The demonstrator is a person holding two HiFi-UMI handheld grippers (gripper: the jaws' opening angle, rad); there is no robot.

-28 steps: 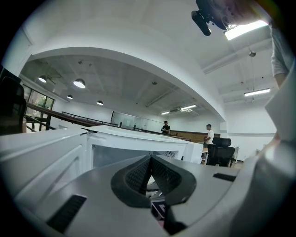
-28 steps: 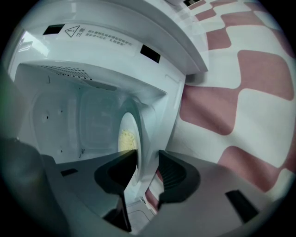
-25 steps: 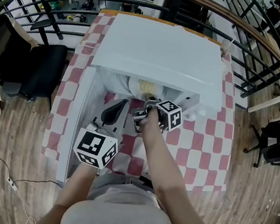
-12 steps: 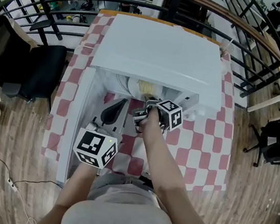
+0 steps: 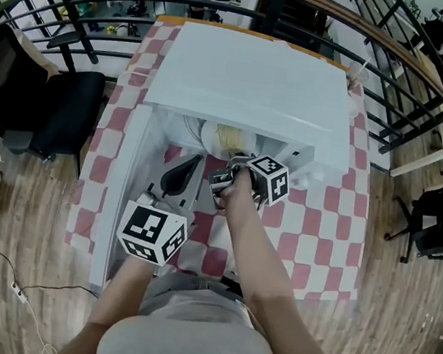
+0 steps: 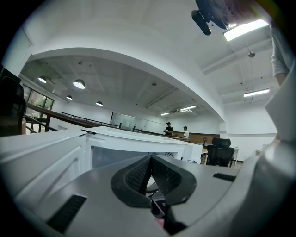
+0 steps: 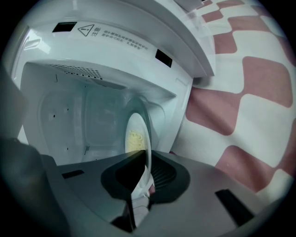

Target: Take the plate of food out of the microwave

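At centre frame, right gripper (image 5: 236, 163): its jaws have just been closing, and now they're clamped on the near rim of the plate (image 5: 216, 136), with the white edge caught between them.
Plate, against a second ago: a touch more of it shows below the top edge of the microwave (image 5: 252, 78). It sits in the cavity mouth, just above centre in the head view, with pale yellow food (image 5: 231, 137) on it.
Left gripper (image 5: 179, 178): no change. It holds at lower left of centre, beside the open door (image 5: 119, 198).
Right gripper view alone: here's the grip itself. The plate runs edge-on up the middle from between the dark pads (image 7: 164, 175), and the white cavity wall (image 7: 69, 111) fills the upper left.
Left gripper view alone: the jaws are pressed together at bottom centre with nothing between them. Above them are ceiling lights, and two people (image 6: 169, 128) stand far off, right of centre.
Head view alone: both bare arms reach in from the bottom edge. There's a red-and-white checked cloth (image 5: 321, 227) under the microwave and a black chair (image 5: 71, 114) at the left edge.
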